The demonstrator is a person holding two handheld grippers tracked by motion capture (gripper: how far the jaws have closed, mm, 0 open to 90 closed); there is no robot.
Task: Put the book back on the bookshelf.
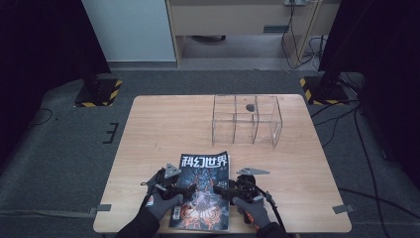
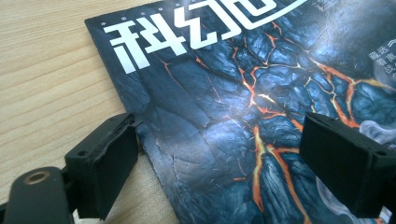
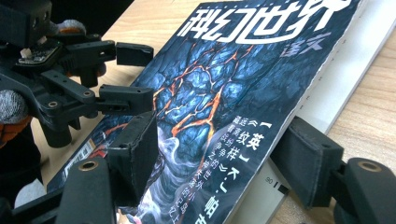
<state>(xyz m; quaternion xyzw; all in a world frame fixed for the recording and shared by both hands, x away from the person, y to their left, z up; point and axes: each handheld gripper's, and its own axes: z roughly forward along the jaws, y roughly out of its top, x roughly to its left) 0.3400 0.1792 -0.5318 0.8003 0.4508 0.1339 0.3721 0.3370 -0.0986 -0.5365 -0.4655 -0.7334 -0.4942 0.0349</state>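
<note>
My left gripper (image 2: 219, 158) stands spread over the magazine's (image 1: 204, 191) left edge. My right gripper (image 3: 219, 158) straddles the lifted cover without pinching yet. Opening has only begun at the frame's bottom; the acrylic organizer (image 1: 246, 119) waits above.

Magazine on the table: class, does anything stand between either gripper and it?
Nothing visible does. The left gripper has its jaws open over the magazine's left edge, and the right gripper straddles the lifted cover at the right edge. The clear box stands farther back on the table, apart.
</note>
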